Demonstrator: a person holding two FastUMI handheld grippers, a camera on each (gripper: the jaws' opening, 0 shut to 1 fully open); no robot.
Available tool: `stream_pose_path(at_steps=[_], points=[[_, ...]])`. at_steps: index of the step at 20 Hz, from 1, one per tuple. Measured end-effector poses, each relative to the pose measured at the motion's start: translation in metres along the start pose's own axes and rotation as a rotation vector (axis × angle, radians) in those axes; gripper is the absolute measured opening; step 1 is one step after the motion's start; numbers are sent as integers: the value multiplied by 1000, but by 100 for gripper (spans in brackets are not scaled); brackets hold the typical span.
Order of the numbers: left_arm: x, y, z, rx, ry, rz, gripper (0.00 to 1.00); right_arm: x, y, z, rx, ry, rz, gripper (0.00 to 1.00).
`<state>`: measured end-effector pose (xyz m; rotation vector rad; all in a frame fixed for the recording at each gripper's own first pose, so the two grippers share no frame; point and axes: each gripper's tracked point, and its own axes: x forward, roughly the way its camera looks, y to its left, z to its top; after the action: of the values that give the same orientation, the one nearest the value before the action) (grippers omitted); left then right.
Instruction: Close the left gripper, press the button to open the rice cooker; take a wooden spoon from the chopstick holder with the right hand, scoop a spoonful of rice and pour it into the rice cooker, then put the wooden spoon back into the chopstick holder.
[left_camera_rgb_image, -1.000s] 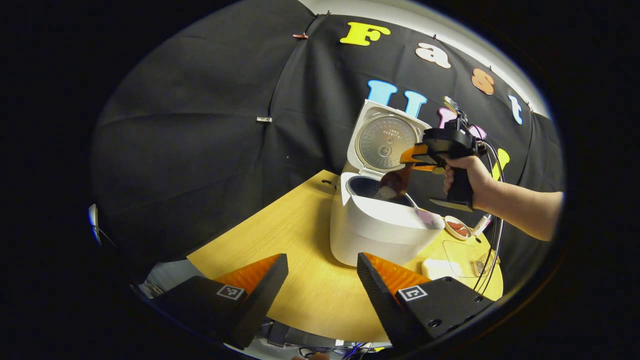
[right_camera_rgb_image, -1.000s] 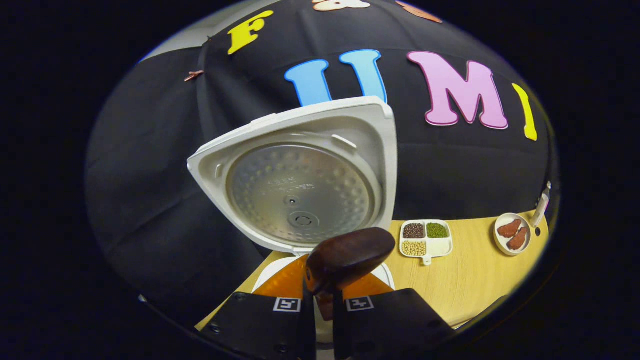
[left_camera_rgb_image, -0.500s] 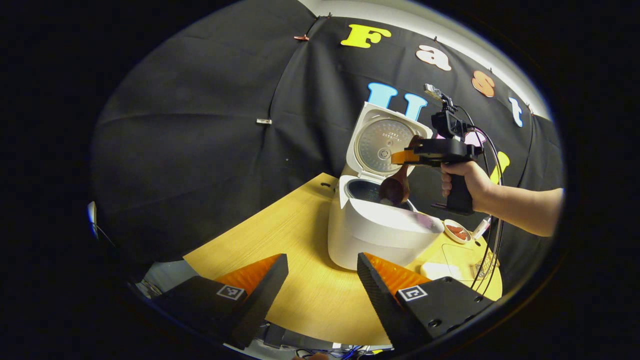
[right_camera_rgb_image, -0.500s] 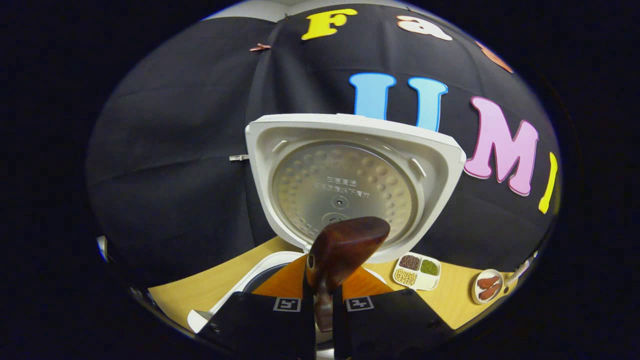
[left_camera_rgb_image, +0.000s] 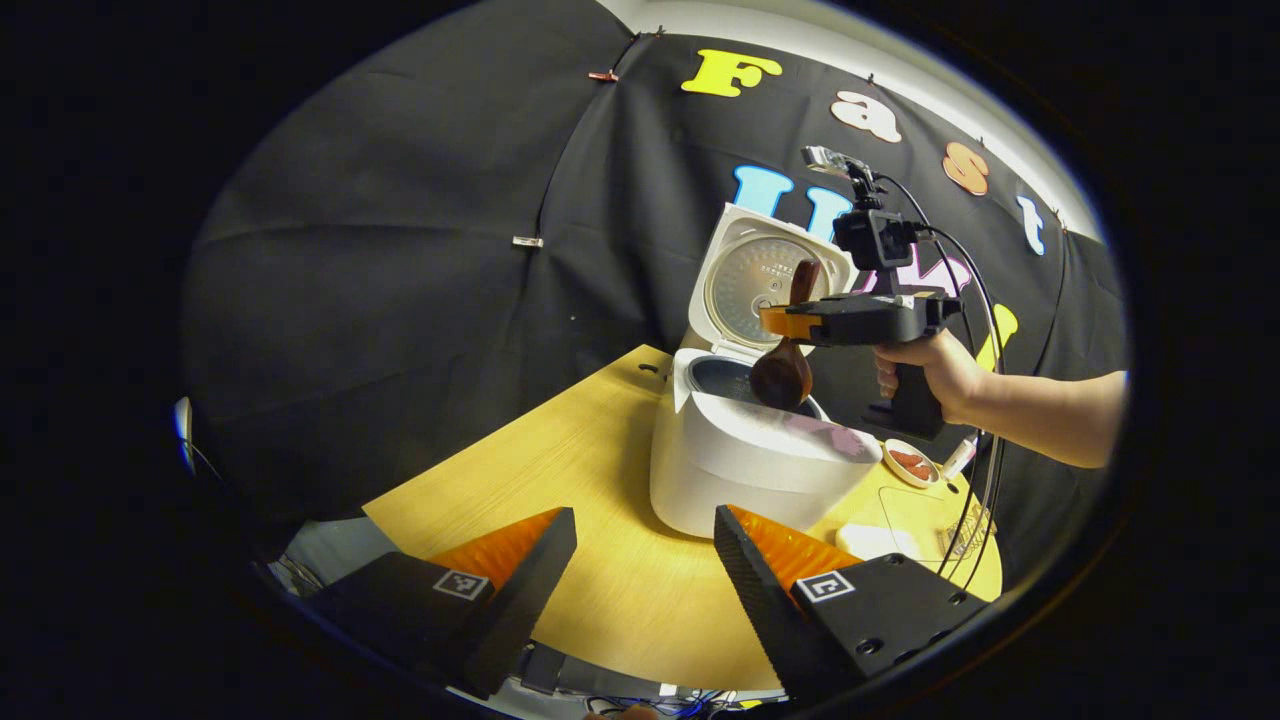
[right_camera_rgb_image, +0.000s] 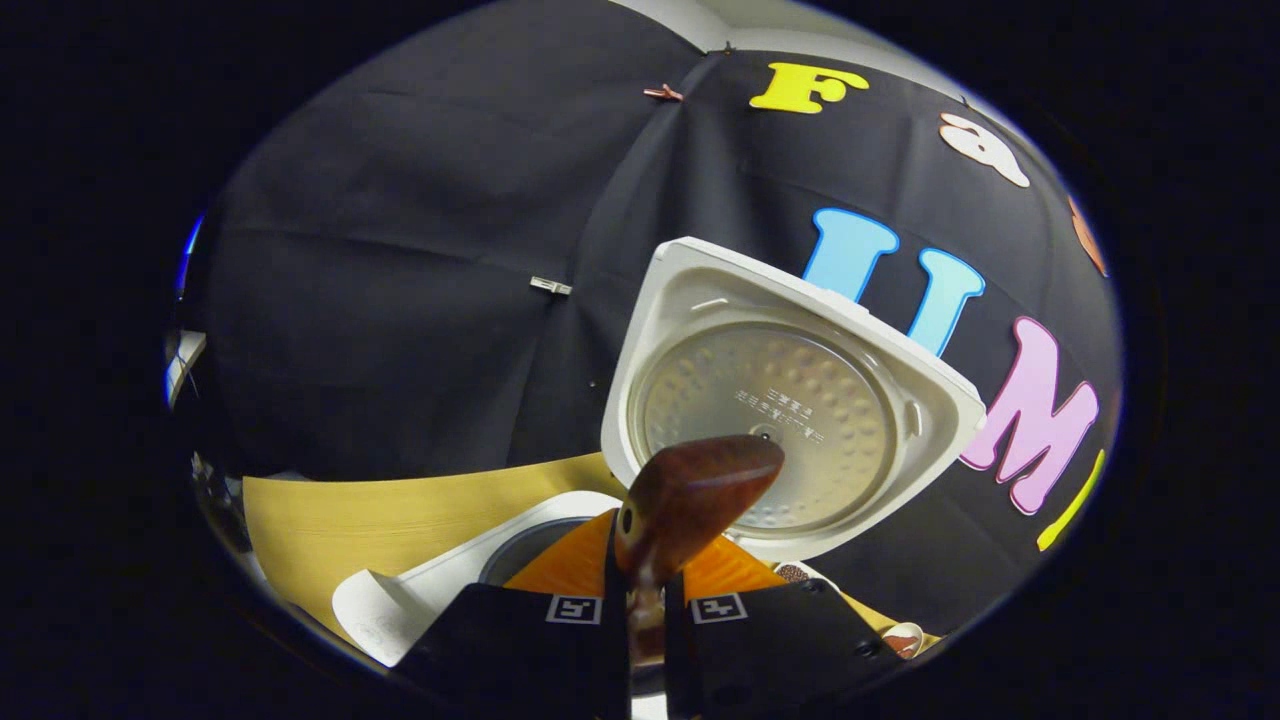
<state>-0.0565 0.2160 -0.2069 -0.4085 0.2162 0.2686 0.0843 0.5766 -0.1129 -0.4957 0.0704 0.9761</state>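
Note:
The white rice cooker (left_camera_rgb_image: 745, 465) stands on the wooden table with its lid (left_camera_rgb_image: 757, 280) raised. My right gripper (left_camera_rgb_image: 778, 321), held by a hand, hovers level over the pot and is shut on the wooden spoon (left_camera_rgb_image: 782, 375). The spoon hangs nearly upright, bowl down just above the inner pot (left_camera_rgb_image: 725, 375). In the right gripper view the spoon's handle end (right_camera_rgb_image: 695, 488) sticks up between my right gripper (right_camera_rgb_image: 647, 612) fingers, in front of the lid (right_camera_rgb_image: 800, 420) and the pot opening (right_camera_rgb_image: 520, 548). My left gripper (left_camera_rgb_image: 645, 528) stands open, low over the table's near edge, holding nothing.
The wooden table (left_camera_rgb_image: 560, 470) stretches left of the cooker. Right of the cooker lie a small dish with reddish pieces (left_camera_rgb_image: 908, 462), a clear container (left_camera_rgb_image: 925, 515) and hanging cables (left_camera_rgb_image: 985, 470). Black cloth walls close off the back.
My right gripper has risen and swung left over the pot, turning the spoon from slanted to almost upright, bowl down. My left gripper has held still.

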Motion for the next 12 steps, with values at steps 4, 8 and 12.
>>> stream_pose_path(at_steps=[4,8,12], points=[[-5,-8,1,12,-8,-7,95,-7,-15,6,121,11,-26,18],[-4,-20,2,30,-5,-23,95,-26,-47,19,260,-4,-65,17],[-6,-42,3,60,1,-55,96,-63,-95,23,256,-25,-152,18]])
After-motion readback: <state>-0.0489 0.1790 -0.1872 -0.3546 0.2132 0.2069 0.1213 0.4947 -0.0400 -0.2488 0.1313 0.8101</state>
